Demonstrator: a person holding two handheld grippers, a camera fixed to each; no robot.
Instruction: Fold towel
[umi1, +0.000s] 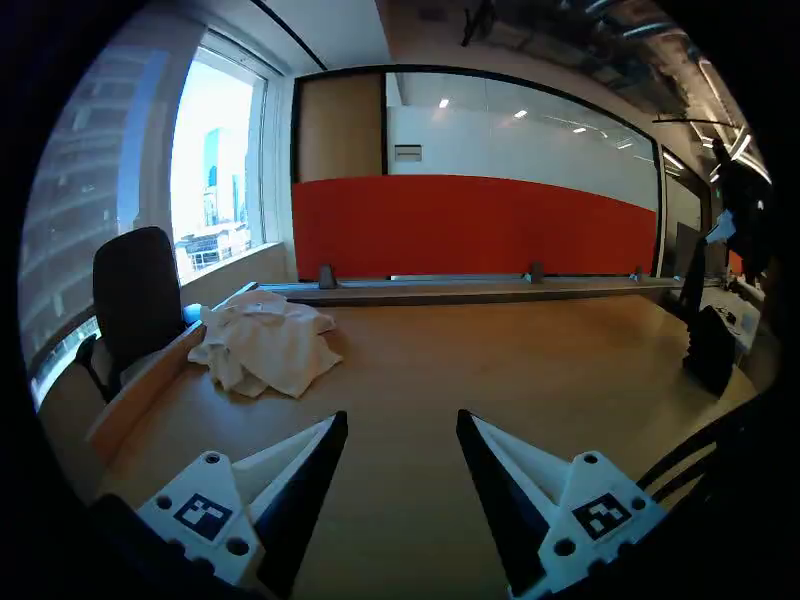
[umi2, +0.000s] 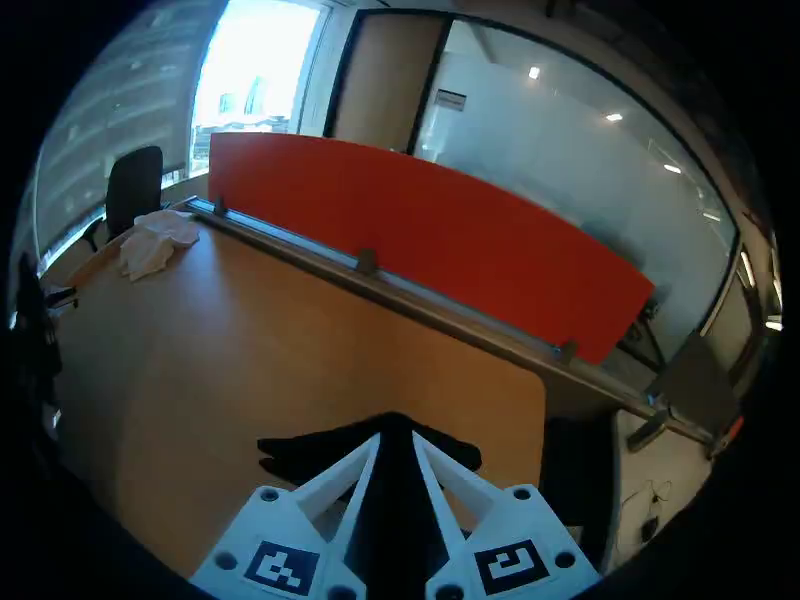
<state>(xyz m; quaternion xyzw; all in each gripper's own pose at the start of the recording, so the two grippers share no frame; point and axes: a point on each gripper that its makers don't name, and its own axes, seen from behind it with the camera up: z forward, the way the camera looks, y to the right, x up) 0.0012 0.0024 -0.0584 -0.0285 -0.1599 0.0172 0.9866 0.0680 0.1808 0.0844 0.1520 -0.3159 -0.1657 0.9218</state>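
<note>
Wood-brown worktop (umi1: 480, 370) spreads ahead of my left tool (umi1: 401, 415) in the left gripper view. Its two fingers stand wide apart and hold nothing, with bare worktop showing between the tips. The towel (umi1: 265, 345) is white and lies in a crumpled heap at the far left corner of the worktop, well apart from the tool. A black chair (umi1: 135, 295) stands just beyond that corner, under a bright window (umi1: 215, 180). A red screen (umi1: 470, 225) runs along the far edge of the worktop. At the right edge there is a dark upright shape (umi1: 710, 350); I cannot tell what it is.

In the right gripper view, my right tool (umi2: 395, 438) has its fingers drawn close, with only a narrow dark slit between them. A black patch (umi2: 290, 452) lies on the worktop (umi2: 250, 340) at the tips and spreads to either side. I cannot tell whether it is cloth or shadow, or whether the fingers pinch it. The towel (umi2: 155, 245) sits small at the far left end of the worktop, well away, just beside the chair (umi2: 135, 185). The screen (umi2: 430, 240) crosses the view slantwise behind the worktop's far edge.
</note>
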